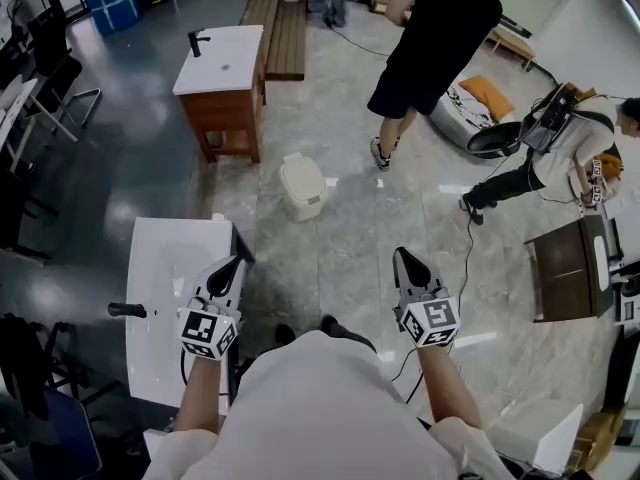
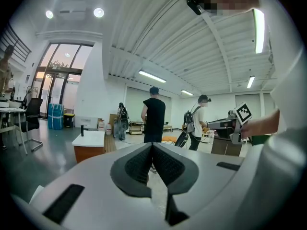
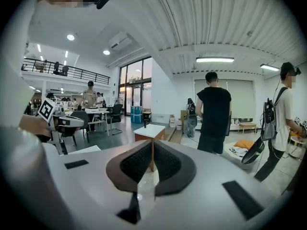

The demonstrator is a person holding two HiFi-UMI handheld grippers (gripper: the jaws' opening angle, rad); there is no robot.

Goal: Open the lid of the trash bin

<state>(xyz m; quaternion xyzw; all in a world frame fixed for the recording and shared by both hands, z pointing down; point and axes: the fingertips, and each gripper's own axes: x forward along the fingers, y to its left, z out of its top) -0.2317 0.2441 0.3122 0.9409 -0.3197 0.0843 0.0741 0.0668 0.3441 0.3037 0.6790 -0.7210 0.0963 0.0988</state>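
Fingers pressed together, empty, my left gripper point(image 1: 232, 265) and right gripper point(image 1: 402, 258) hang well short of the trash bin point(image 1: 303, 196); best step closer, then catch its lid's point(image 1: 299, 166) edge.

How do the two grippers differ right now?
The left gripper hangs over the white countertop's edge; the right gripper hangs over bare floor. Past its jaws the left gripper faces the person in black, the right gripper the wooden washstand. Both are shut, empty, and apart from the trash bin, its lid down.
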